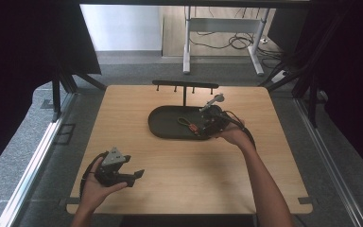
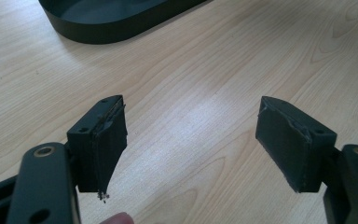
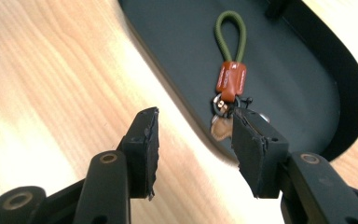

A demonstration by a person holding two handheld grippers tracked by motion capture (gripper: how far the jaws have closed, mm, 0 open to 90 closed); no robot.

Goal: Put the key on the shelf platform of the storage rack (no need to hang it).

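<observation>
High view shows the person's right forearm reaching forward from the bottom edge across the pale wood-grain desk [image 1: 179, 165], its hand tipping the right gripper [image 1: 207, 126] down at the near right rim of the dark oval matte tray [image 1: 163, 127]; the left hand rests near the front left corner, palm up, cradling the left gripper [image 1: 134, 176] level and pointing right. Inside the tray lies the keychain with an olive-green cord loop and orange leather tab [image 3: 230, 70], metal rings and a tan tag bunched at its lower end. Right gripper view has the jaws partly apart, straddling the tray's rim, with nothing clamped between them; the right jaw covers part of the rings and tag, so whether it touches them is unclear. Left gripper view shows jaws standing wide apart over bare desk, their black pads frayed at the edges, with the tray cut off at the top. A black T-shaped rack with small pegs [image 1: 185, 85] stands behind the tray.
</observation>
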